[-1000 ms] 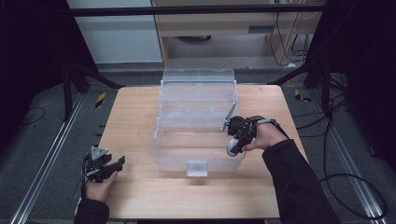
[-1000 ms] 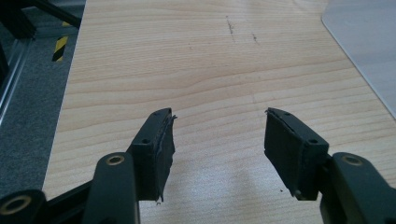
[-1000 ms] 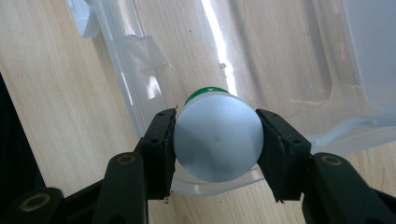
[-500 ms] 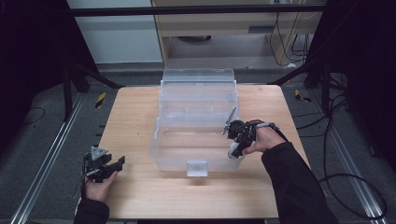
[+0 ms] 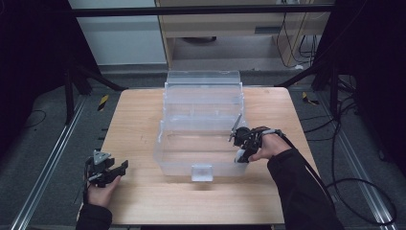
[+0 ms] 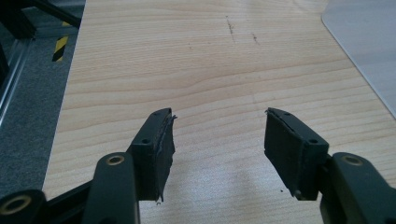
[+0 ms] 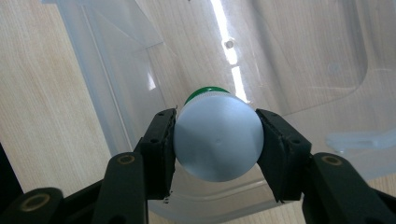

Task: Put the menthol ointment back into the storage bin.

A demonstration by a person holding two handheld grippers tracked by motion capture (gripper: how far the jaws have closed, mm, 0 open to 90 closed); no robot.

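High view, read from left to right, starts with the left gripper [image 5: 111, 171] at the near left corner of the wooden table [image 5: 134, 120], held low in the person's left hand [image 5: 99, 192]. Its own camera shows the jaws spread wide over bare wood, with nothing between them. Next comes the clear plastic bin [image 5: 203, 139], lid tipped up at the far side, standing at the middle of the table. At the bin's near right corner sits the right gripper [image 5: 239, 143], and in the right gripper view its jaws pinch a small white bottle [image 7: 217, 142] by the sides, base toward the camera and a green cap [image 7: 205, 91] pointing down into the bin.

The step in hand looks like placing the bottle inside the bin. The next move probably calls for lowering it past the wall to the floor of the bin, then spreading the jaws without tipping it, while the idle left gripper keeps clear.

Much is hard to read. From above, the bottle is only a pale blur under the right hand [image 5: 268, 146]. Whether it is above the rim or already inside cannot be told, since the transparent walls blend with the wood. Any label on the bottle is hidden.
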